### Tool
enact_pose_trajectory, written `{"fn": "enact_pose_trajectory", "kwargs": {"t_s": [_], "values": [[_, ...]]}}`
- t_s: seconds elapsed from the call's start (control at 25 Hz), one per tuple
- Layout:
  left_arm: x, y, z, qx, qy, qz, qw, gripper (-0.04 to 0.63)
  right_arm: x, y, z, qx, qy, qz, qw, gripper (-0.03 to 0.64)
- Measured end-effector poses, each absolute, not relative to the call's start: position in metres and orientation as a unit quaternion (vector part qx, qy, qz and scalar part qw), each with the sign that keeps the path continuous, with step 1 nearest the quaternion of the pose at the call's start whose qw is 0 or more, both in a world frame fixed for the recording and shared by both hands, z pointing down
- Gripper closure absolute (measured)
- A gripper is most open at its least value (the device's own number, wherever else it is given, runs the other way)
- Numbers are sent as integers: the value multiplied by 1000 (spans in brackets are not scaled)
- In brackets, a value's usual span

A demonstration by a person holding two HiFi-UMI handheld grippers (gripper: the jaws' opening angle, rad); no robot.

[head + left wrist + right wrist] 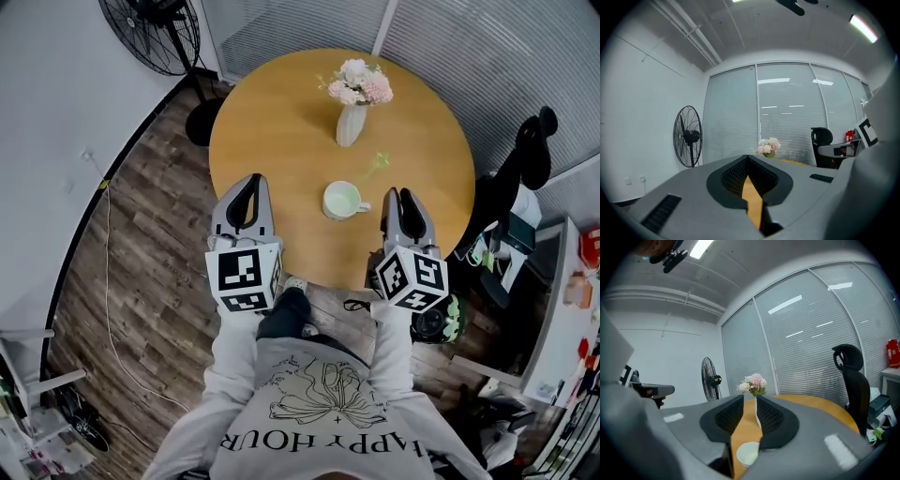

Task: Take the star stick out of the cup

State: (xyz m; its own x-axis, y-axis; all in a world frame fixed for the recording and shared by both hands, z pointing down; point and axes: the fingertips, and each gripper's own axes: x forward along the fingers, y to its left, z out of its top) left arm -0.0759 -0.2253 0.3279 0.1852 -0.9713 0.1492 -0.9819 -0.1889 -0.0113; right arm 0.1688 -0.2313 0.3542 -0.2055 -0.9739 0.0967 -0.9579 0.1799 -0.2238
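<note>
A pale green cup (342,200) stands on the round wooden table (272,112), near its front edge; seen in the right gripper view, the cup (748,454) looks empty inside. The pale star stick (374,167) lies flat on the tabletop just beyond the cup, to its right. My right gripper (397,194) hovers at the table's front edge right of the cup's handle, open, with nothing between its jaws (749,398). My left gripper (251,180) is well left of the cup, its tips together, holding nothing (749,159).
A white vase (351,124) of pink flowers (360,82) stands behind the cup at mid-table. A floor fan (155,33) is at the far left, a black office chair (525,155) and a cluttered desk (572,300) at the right.
</note>
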Motion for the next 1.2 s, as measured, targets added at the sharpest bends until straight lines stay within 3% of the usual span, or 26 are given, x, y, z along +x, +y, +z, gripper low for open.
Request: {"fn": "enact_pose_trajectory", "kwargs": {"t_s": [1.2], "values": [[-48, -352, 427, 810, -562, 128, 110, 589, 173, -330, 455, -656, 726, -205, -27, 510]]}}
